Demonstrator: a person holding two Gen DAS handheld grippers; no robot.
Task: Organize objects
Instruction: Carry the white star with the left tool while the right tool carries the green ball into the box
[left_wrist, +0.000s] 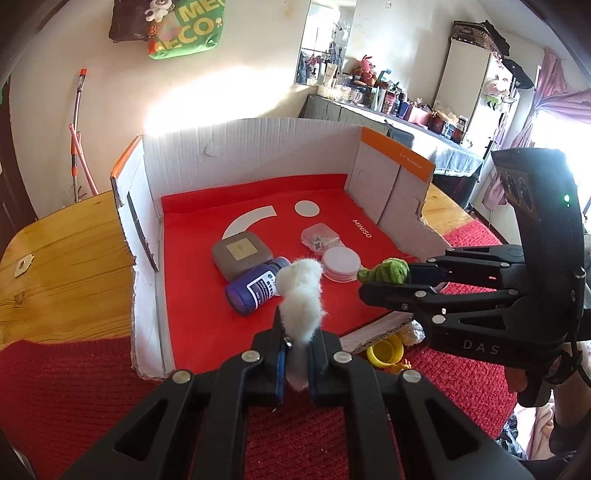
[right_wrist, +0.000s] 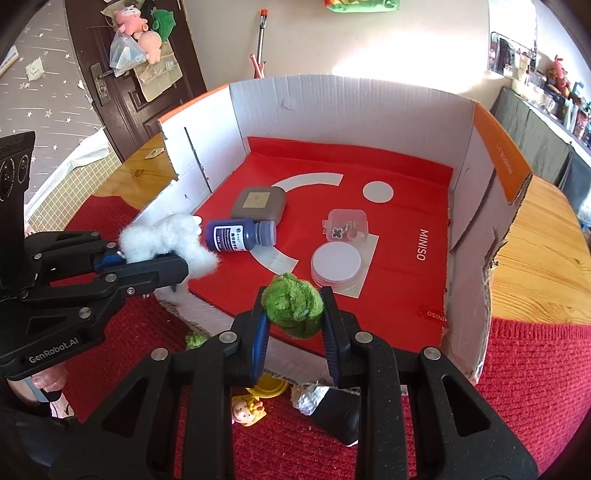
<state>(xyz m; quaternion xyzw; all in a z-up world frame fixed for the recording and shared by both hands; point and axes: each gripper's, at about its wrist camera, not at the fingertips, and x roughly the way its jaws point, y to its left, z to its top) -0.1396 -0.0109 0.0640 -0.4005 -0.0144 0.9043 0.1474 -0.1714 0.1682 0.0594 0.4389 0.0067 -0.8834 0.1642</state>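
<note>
One blue bottle (right_wrist: 240, 235) on its side, cap (right_wrist: 266, 232) rightward in the box (right_wrist: 258, 110).

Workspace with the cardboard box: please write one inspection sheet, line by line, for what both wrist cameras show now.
Surface: wooden table partly under a red knitted cloth.
Job's things: open cardboard box with a red liner; inside lie a blue bottle on its side, a grey case, a clear small box and white round discs.
Clutter: yellow toy and foil scrap in front of the box.
Grippers: left gripper shut on white fluffy toy; right gripper shut on green fluffy toy.
Cables: nothing seen.
Surroundings: dark door, crowded shelf.
</note>
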